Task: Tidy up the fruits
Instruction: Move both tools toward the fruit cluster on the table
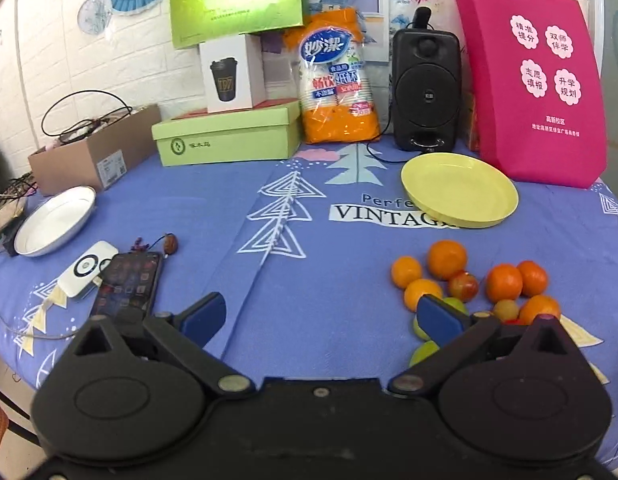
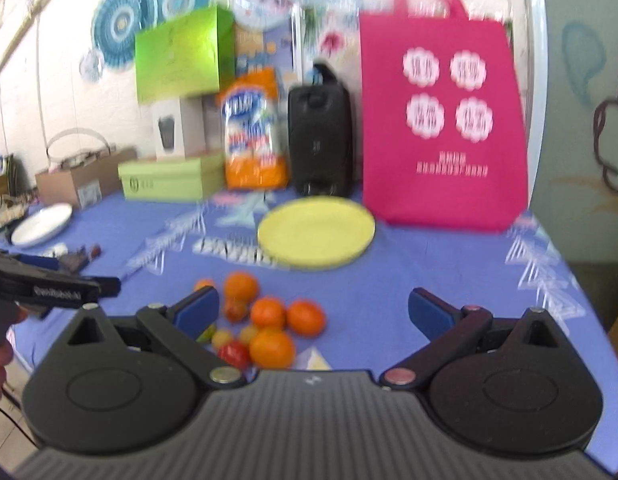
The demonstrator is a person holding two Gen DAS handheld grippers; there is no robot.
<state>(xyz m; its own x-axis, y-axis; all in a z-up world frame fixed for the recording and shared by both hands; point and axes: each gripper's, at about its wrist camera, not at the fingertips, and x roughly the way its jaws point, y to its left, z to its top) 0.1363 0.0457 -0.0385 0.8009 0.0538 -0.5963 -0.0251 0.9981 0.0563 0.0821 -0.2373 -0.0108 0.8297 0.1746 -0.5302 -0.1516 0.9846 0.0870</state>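
1. We hold the left gripper (image 1: 321, 316) with its blue-padded fingers (image 1: 203, 314) spread wide, nothing between them, only blue tablecloth (image 1: 309, 272) in the gap.
2. The fruit pile (image 1: 473, 284) lies on the cloth just beyond and partly behind the right-hand finger of that gripper: oranges (image 1: 447, 259), a reddish apple (image 1: 463, 286) and green fruits (image 1: 427, 350) that the finger tip partly hides.
3. Beyond the pile, further ahead of the same finger, we see the yellow plate (image 1: 461, 190), bare and well apart from the fruit.
4. Off past the left-hand finger lie a phone (image 1: 127, 286) and a white power bank (image 1: 87, 268), touching, with a white dish (image 1: 55, 220) further out on that side.
5. Our right gripper (image 2: 313, 312) is likewise wide open and grips nothing; this view is blurred.
6. There the fruit pile (image 2: 265, 320) sits beside the left-hand finger and reaches into the gap, with oranges (image 2: 305, 317) and a red fruit (image 2: 234, 354) close to the gripper body.
7. Straight ahead between those fingers stands the yellow plate (image 2: 317, 232); behind it a black speaker (image 2: 320, 140) and a pink bag (image 2: 441, 132).
8. The left gripper (image 2: 105, 286) shows at the far left edge of the right wrist view.
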